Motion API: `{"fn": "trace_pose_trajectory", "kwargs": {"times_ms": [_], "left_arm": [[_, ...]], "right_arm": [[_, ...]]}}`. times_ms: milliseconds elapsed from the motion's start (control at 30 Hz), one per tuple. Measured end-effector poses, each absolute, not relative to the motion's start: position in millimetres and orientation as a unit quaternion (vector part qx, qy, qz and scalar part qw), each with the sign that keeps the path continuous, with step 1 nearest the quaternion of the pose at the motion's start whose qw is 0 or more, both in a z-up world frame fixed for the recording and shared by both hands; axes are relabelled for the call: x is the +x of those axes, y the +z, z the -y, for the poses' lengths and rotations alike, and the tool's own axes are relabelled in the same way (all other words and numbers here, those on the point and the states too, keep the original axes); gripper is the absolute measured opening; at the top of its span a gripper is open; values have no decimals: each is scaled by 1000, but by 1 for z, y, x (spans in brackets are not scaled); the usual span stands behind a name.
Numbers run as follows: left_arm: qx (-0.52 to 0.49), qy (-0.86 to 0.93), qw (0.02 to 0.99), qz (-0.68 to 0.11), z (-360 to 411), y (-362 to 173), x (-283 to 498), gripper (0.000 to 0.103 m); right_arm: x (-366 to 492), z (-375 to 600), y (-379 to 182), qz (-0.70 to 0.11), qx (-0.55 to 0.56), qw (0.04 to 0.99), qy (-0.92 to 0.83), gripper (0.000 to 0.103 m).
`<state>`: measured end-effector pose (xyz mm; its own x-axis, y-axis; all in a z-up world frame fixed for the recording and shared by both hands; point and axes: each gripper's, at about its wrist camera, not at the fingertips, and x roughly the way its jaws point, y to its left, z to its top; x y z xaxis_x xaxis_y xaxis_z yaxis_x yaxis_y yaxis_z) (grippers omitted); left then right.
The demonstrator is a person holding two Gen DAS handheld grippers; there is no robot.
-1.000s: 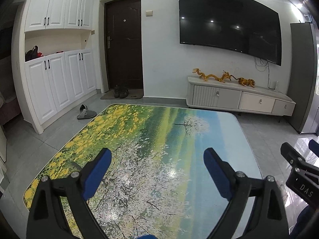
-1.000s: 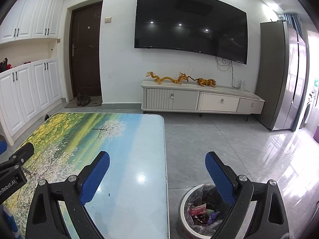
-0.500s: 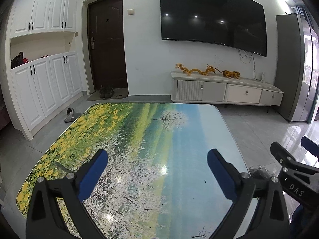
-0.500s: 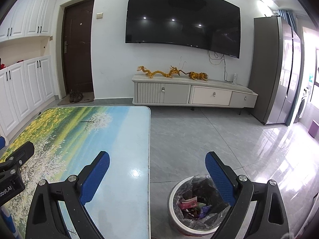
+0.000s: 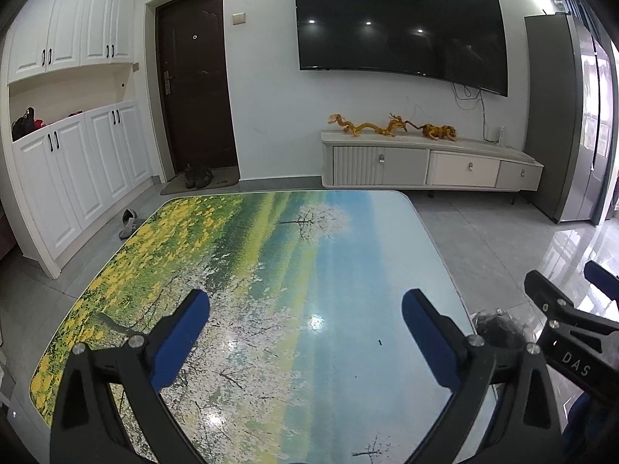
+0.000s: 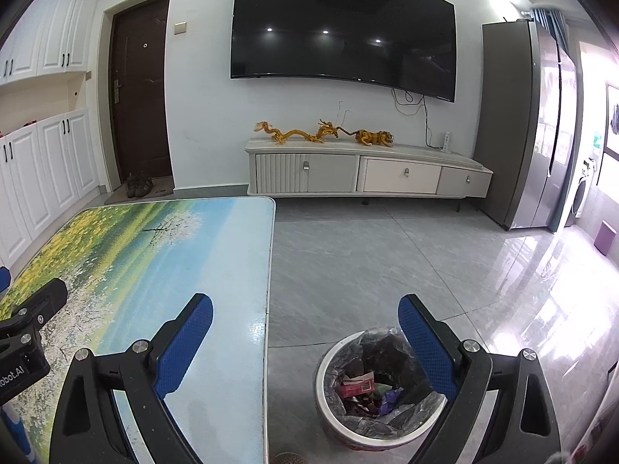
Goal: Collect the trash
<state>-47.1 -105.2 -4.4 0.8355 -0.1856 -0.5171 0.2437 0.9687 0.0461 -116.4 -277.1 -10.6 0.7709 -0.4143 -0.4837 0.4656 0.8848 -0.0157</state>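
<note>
Both tongs gape wide, empty: left tongs (image 5: 305,319) over bench (image 5: 271,270); right tongs (image 6: 305,321) above floor-standing trash bin (image 6: 329,371), beside bench edge.

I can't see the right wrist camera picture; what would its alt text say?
An open, empty right gripper with blue-padded fingers hangs above a bag-lined trash bin holding wrappers, on the grey floor beside a landscape-print table. Behind are a wall-mounted TV, a white TV cabinet and a dark door.
</note>
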Motion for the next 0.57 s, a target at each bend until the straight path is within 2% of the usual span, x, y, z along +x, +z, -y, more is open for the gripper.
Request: {"fn": "trace_pose_trajectory", "kwargs": {"times_ms": [567], "left_arm": [[51, -108, 958, -260, 105, 0, -51, 100]], "right_arm": [[-127, 284, -8, -239, 58, 939, -242, 97]]}}
